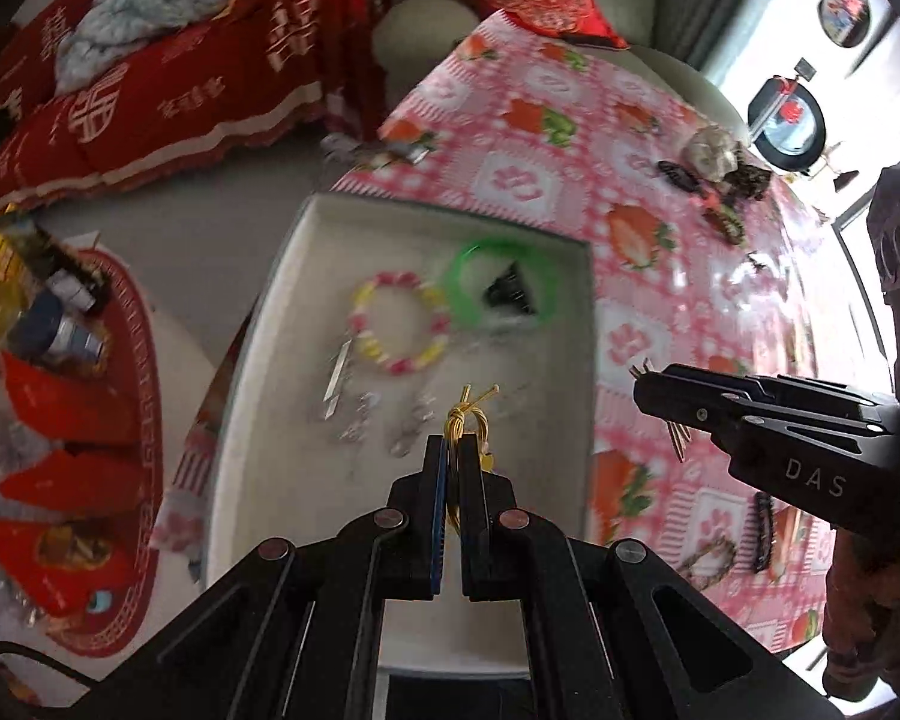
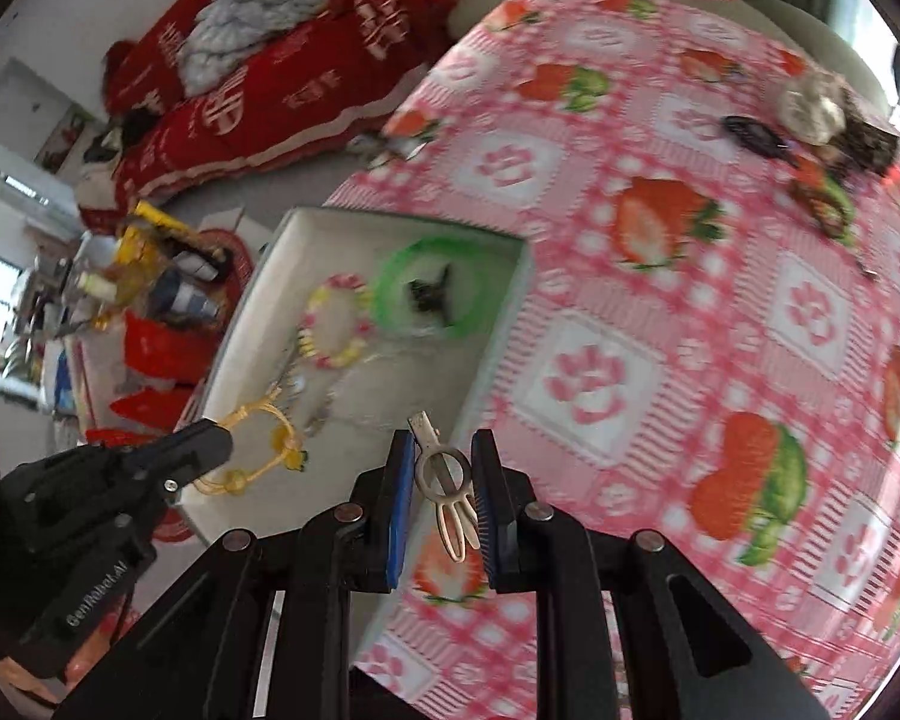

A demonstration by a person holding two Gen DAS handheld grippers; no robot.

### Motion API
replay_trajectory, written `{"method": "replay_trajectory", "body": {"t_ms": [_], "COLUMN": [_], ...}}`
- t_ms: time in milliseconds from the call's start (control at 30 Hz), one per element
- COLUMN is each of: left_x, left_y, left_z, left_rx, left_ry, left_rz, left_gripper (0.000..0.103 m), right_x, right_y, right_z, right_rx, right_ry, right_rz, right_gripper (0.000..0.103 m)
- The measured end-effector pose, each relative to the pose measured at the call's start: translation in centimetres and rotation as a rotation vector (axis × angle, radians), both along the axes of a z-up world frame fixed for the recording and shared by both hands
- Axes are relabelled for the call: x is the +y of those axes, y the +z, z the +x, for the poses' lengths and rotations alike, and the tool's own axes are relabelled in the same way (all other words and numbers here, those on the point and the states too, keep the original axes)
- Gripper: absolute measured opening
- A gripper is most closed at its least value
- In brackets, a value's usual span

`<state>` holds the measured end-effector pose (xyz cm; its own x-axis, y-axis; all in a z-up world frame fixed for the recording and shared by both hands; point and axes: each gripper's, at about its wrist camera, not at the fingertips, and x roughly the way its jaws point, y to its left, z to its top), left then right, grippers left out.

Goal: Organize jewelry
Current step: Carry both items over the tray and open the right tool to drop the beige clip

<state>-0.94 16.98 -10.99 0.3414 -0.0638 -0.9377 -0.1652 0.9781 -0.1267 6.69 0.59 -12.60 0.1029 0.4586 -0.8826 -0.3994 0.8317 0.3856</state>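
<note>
A white box [image 1: 252, 372] sits at the table's left edge and also shows in the right wrist view [image 2: 258, 276]. In it lie a green bangle [image 1: 501, 288], a pink-and-yellow bead bracelet [image 1: 399, 330], a black clip [image 1: 510, 294] and several silver pieces [image 1: 354, 408]. My left gripper [image 1: 453, 450] is shut on a yellow cord bracelet [image 1: 468, 420], held above the box; the bracelet shows in the right wrist view [image 2: 258, 450]. My right gripper [image 2: 444, 450] is shut on a pale metal hair clip [image 2: 444, 474] above the box's right wall.
The table has a pink strawberry-print cloth [image 2: 660, 330]. More hair clips and accessories [image 1: 720, 180] lie at its far right, others near me [image 1: 762, 528]. A red tray of packets [image 1: 60, 420] stands left of the table, with a red-covered sofa [image 1: 180, 60] behind.
</note>
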Motion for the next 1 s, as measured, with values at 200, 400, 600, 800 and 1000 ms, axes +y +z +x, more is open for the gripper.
{"method": "replay_trajectory", "body": {"t_ms": [200,400,600,800,1000], "left_x": [2.4,3.7,4.5,4.3,4.1], "left_y": [-2.4,-4.5,-6.0,-7.0,-7.7], "left_z": [-1.5,-2.3,-2.3,-1.9,-1.9], "left_rx": [0.047,0.081,0.098,0.109,0.126], "left_ry": [0.046,0.065,0.091,0.065,0.050], "left_rz": [0.005,0.007,0.011,0.047,0.066], "left_gripper": [0.009,0.009,0.009,0.009,0.010], "right_x": [3.6,5.5,6.5,7.0,7.3], "right_y": [-1.3,-3.0,-4.8,-6.5,-7.5], "right_z": [-1.3,-2.2,-2.5,-2.1,-1.9], "right_rx": [0.029,0.059,0.081,0.086,0.079], "right_ry": [0.064,0.099,0.116,0.108,0.104], "right_rz": [-0.008,-0.035,-0.069,-0.111,-0.133], "right_gripper": [0.021,0.021,0.021,0.021,0.021]}}
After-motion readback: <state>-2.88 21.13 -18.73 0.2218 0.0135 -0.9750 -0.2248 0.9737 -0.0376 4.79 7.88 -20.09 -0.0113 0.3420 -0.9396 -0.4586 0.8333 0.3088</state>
